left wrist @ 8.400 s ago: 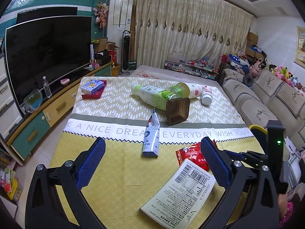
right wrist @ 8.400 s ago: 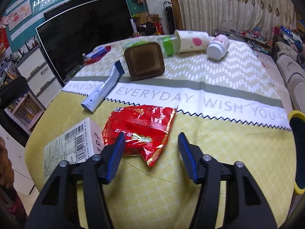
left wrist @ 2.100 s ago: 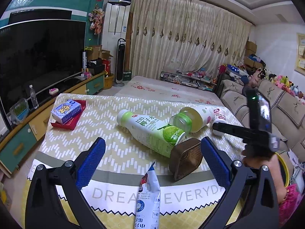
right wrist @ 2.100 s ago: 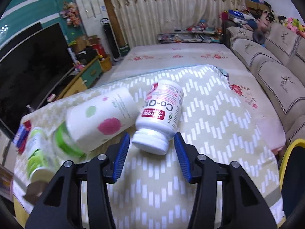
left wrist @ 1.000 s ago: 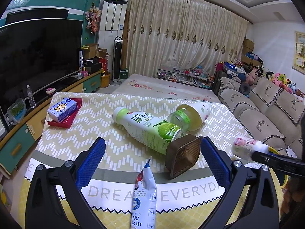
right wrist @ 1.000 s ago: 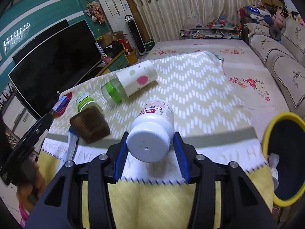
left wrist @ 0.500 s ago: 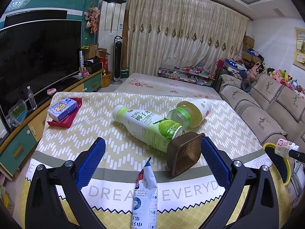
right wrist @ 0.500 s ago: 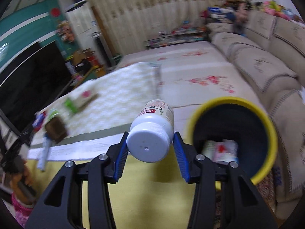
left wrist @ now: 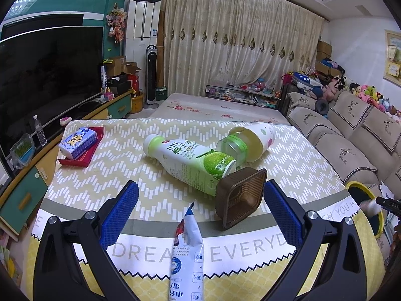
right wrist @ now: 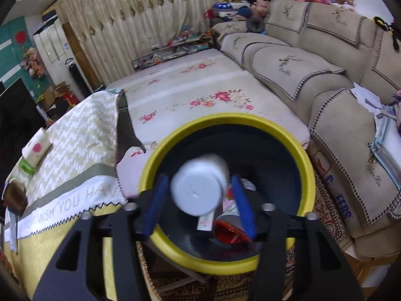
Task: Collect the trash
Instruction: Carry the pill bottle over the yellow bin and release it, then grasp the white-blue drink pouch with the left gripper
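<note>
My right gripper [right wrist: 199,179] hangs over the yellow-rimmed black bin [right wrist: 225,119] beside the table. Its jaws are opening, and the white pill bottle [right wrist: 200,188] sits blurred between them with a gap to each blue pad. A red wrapper [right wrist: 230,233] and a white box [right wrist: 206,222] lie in the bin. My left gripper [left wrist: 200,193] stands open above the table, holding nothing. Under it lies a white tube [left wrist: 188,250]. Beyond are a brown plastic tub [left wrist: 240,198], a green-and-white drink bottle [left wrist: 190,160] and a green-capped juice bottle [left wrist: 245,140], all on their sides.
A tissue pack [left wrist: 77,143] rests on a red tray [left wrist: 75,161] at the table's far left. A TV [left wrist: 50,70] and low cabinet run along the left, a sofa [right wrist: 313,75] along the right. A flowered mat [right wrist: 200,95] lies past the table.
My right gripper swung from the table over to the bin, and its pads have parted from the white pill bottle. The left gripper has stayed put.
</note>
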A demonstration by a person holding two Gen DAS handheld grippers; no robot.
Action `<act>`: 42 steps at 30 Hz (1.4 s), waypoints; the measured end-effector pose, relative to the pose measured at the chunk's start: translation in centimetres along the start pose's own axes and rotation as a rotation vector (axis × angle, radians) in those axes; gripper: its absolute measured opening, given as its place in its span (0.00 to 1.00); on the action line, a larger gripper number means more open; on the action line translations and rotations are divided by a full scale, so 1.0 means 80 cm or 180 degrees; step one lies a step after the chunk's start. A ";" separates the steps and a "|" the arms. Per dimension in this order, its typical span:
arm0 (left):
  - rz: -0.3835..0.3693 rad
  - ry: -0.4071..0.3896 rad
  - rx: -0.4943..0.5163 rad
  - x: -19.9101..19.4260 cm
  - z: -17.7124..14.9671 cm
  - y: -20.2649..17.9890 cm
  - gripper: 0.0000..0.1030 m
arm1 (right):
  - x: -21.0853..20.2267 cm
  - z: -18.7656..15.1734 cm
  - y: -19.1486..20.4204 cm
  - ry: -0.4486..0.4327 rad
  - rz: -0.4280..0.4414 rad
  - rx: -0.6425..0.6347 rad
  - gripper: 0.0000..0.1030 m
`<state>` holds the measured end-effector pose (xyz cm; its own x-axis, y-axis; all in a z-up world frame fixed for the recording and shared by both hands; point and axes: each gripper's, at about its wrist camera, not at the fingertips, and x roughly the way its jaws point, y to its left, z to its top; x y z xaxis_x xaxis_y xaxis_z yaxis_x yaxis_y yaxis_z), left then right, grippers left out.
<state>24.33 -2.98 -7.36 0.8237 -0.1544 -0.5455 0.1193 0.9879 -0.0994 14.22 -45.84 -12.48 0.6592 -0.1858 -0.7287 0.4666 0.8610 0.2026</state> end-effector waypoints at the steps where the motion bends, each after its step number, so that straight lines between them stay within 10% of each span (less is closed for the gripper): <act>1: -0.0002 0.0007 0.0000 0.000 0.000 0.000 0.95 | -0.002 0.000 0.001 -0.0039 -0.0007 -0.0006 0.54; 24: 0.0092 0.0730 0.0309 0.002 -0.039 0.005 0.95 | -0.046 -0.010 0.055 -0.0290 0.0433 -0.0232 0.60; 42: 0.0291 0.1091 0.0261 0.044 -0.057 0.010 0.36 | -0.040 -0.016 0.061 -0.0229 0.0501 -0.0278 0.60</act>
<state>24.82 -2.78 -13.13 0.6010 -0.0484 -0.7978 0.1094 0.9938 0.0221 13.66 -40.42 -10.00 0.7619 -0.0763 -0.6432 0.3036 0.9193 0.2506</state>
